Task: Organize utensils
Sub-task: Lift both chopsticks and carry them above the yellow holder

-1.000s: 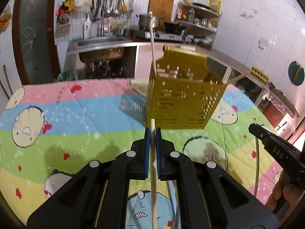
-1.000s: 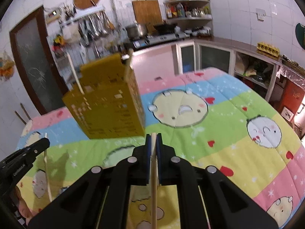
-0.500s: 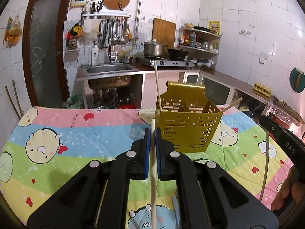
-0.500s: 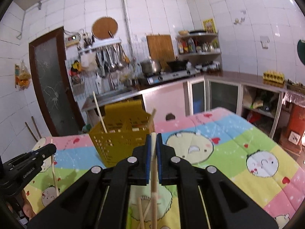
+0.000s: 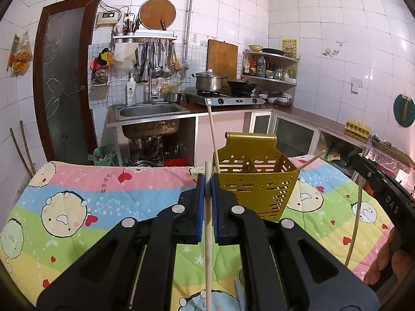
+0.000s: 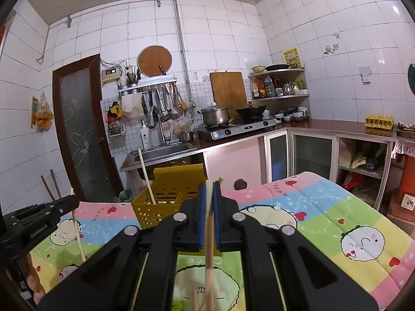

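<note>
The slotted yellow utensil caddy point(image 5: 255, 184) looks like smooth plastic with a soft satin sheen, and the pale chopsticks, one in the left gripper point(image 5: 206, 178) and one in the right gripper point(image 6: 209, 189), look like matt, unvarnished wood or bamboo between blue rubbery pads point(image 5: 199, 194) on matt black plastic fingers with shiny metal screw heads. Underneath lies a quilted cartoon-print cloth cover point(image 5: 103, 194), soft and matt with stitched seams. Behind it are glossy white wall tiles point(image 6: 220, 26), a brushed stainless-steel sink point(image 5: 149, 110), a shiny metal lidded pot point(image 5: 209, 83) and a dull wooden rectangular cutting board point(image 5: 222, 55).
</note>
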